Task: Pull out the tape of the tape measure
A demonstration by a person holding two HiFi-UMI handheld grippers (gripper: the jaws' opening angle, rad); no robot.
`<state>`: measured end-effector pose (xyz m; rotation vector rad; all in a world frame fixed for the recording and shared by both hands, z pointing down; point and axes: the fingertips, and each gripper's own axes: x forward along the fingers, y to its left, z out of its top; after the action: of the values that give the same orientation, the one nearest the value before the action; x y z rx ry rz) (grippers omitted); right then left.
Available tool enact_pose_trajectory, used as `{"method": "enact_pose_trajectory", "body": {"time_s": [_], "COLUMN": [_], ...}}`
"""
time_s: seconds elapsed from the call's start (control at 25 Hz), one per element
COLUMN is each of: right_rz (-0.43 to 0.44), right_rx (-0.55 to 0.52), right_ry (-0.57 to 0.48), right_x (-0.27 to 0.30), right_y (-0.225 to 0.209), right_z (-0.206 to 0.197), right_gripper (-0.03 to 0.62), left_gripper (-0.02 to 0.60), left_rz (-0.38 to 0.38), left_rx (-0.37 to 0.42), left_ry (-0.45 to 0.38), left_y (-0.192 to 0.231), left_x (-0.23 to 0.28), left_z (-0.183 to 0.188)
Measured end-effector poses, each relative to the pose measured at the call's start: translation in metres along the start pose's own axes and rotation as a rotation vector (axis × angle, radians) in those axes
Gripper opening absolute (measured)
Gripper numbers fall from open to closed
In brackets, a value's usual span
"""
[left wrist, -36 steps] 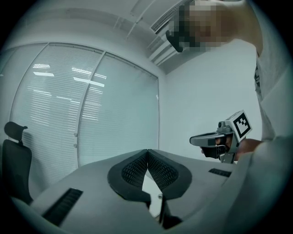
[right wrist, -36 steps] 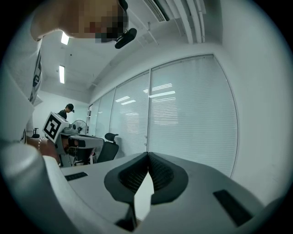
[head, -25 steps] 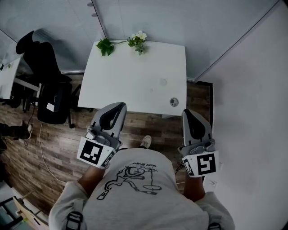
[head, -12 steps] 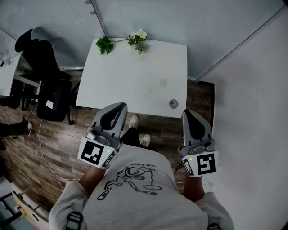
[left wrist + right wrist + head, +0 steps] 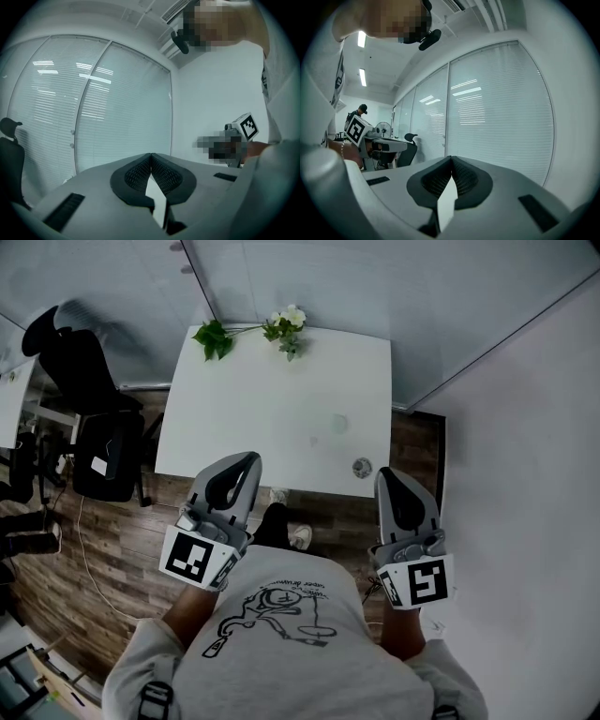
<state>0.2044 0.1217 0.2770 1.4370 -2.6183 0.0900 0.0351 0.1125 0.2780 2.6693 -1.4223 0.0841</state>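
Left gripper (image 5: 151, 154) and right gripper (image 5: 451, 158) are both pressed together, the ribbed black pads of each meeting at the tips with nothing between them, and each is held out in front of the person's printed grey shirt (image 5: 291, 643), pointing roughly level. Ahead of both grippers and filling the far side of the room stands a glass wall with lowered blinds (image 5: 309, 277), which is all that either gripper view shows beyond its own closed tips, apart from the other gripper's marker cube off to the side. Below and around the grippers runs a wooden plank floor (image 5: 131, 549). Directly ahead of them stands a white table (image 5: 272, 418), its near edge reaching the left gripper's tip in the head view and lying just beyond the right gripper's tip. Well off to the left of the left gripper is a black office chair (image 5: 94, 418). At the table's far edge, well apart from both grippers, lies a sprig of white flowers with green leaves (image 5: 281, 326). The tape measure (image 5: 362, 467), a small round grey thing too small to make out in detail, rests on the table near its front right corner, just ahead of the right gripper's tip and slightly to its left, untouched by either gripper.
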Motion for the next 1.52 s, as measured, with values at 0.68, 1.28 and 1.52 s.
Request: {"method": "enact_pose_trajectory", "body": {"time_s": [0.68,1.28,1.52], "right_rz": [0.045,0.03,0.0], "right_rx": [-0.037,-0.058,-0.048], "right_ry": [0.006,0.034,0.053], "right_x": [0.142,0.222,0.236], "right_y": [-0.005,0.009,0.0], "right_z": [0.034,0.037,0.023], "right_gripper": [0.009,0.009,0.019], "left_gripper": [0.02,0.02,0.02], "left_rz": [0.015,-0.05,-0.083], "left_rx": [-0.021,-0.043,-0.073], "left_ry": [-0.028,-0.017,-0.003], "left_y": [0.119,0.191,0.202], "left_x": [0.061,0.093,0.108], "left_z": [0.022,0.011,-0.003]}}
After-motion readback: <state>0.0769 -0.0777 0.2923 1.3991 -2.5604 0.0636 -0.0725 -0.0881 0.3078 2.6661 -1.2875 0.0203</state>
